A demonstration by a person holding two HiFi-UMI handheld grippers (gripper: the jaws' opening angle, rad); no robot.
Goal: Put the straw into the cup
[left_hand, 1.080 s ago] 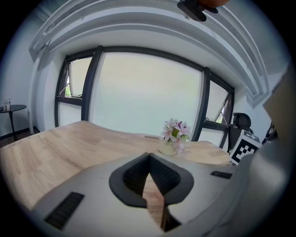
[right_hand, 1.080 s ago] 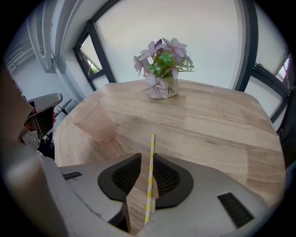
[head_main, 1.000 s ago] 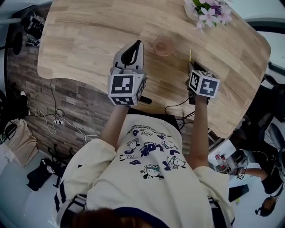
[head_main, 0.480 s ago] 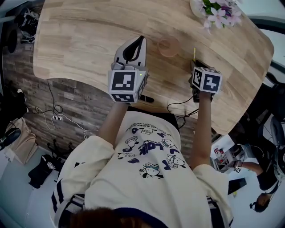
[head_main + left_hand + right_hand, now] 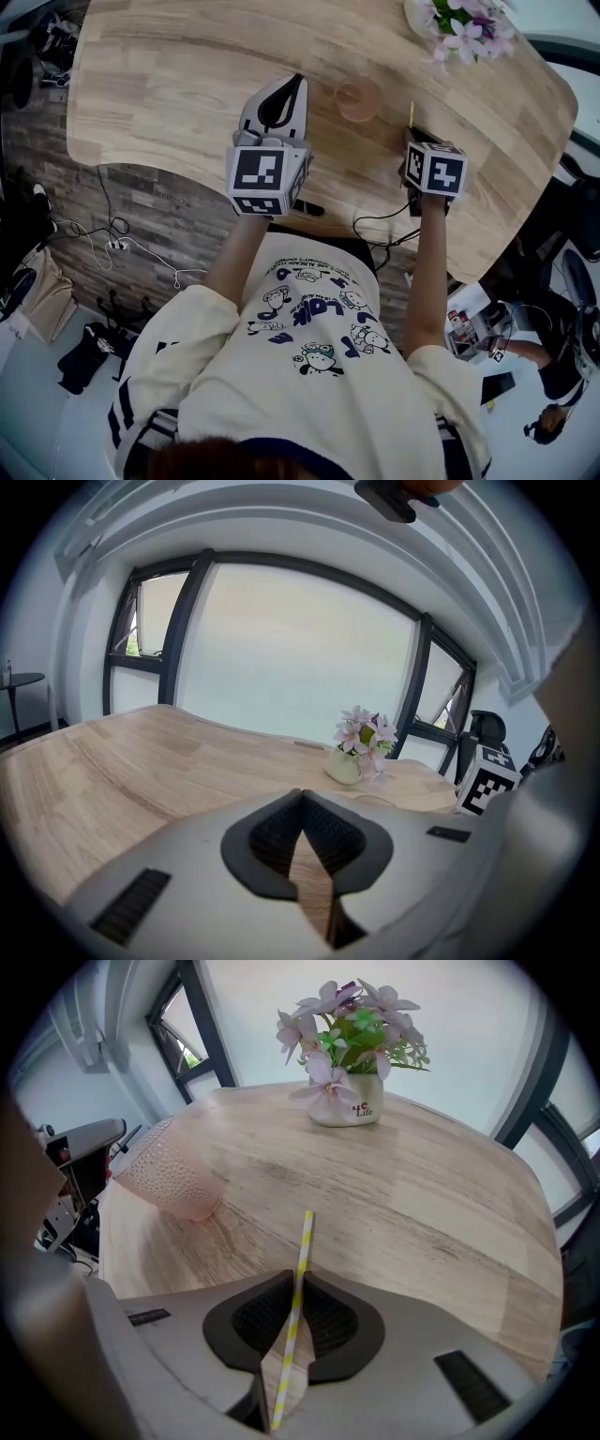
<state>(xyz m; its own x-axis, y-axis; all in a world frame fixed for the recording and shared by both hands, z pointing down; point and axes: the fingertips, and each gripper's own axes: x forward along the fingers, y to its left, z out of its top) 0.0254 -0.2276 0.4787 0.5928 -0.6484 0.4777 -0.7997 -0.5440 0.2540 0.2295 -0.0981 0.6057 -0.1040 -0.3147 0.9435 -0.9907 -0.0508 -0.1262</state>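
Observation:
A pink dimpled cup stands upright on the wooden table, between my two grippers. My right gripper is shut on a yellow-and-white striped straw, which sticks out forward past the jaw tips, to the right of the cup. In the right gripper view the straw runs up between the pads of the right gripper, with the cup off to the left and apart from it. My left gripper hovers left of the cup, shut and empty, its pads touching at the tips.
A small white vase of pink flowers stands at the table's far right. The near table edge runs just under both grippers. A black cable hangs below that edge. Large windows stand behind the table.
The head view has shifted a little, so the table sits slightly further right in the frame. Both grippers stay close to where they were beside the cup, the straw still held.

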